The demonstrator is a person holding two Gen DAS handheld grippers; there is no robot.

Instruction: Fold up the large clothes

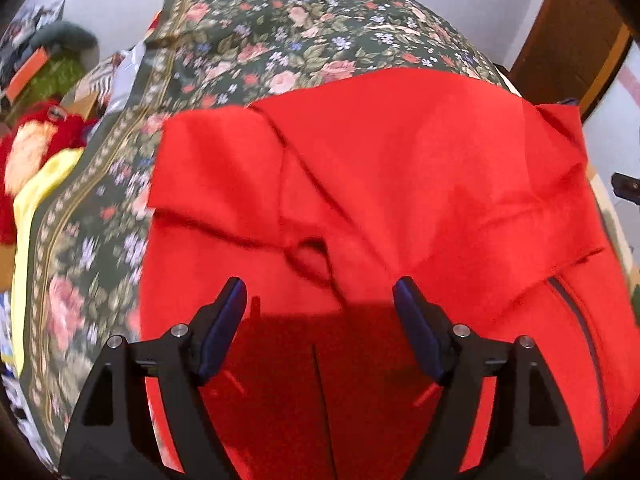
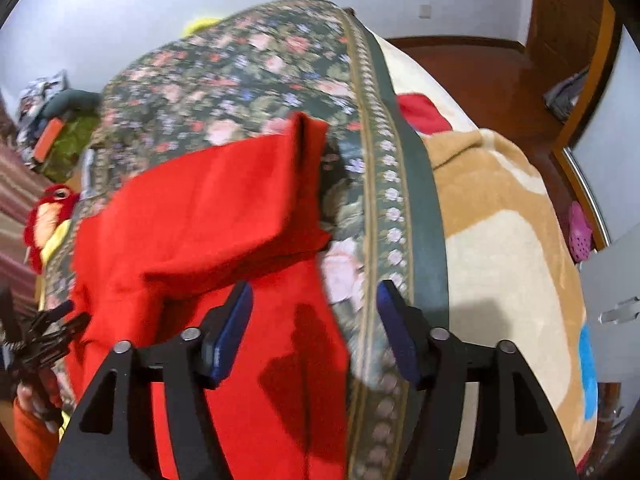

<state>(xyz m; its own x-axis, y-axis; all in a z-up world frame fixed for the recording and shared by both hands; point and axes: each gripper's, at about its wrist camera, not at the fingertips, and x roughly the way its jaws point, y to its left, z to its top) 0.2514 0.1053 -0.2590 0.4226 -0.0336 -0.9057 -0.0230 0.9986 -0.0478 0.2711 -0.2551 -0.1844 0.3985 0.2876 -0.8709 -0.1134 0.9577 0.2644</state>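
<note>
Two hand-held grippers, left hand-held gripper and right hand-held gripper, are held released above the red garment spread on the floral bedspread. A fold seems half-made; an edge must be grasped next.

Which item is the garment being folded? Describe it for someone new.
Find the bed's dark floral bedspread. On it lies the red garment, spread under both open claws. Unlike the red parrot plush at the bed's edge, it is plain, flat cloth with a dark zipper.
</note>
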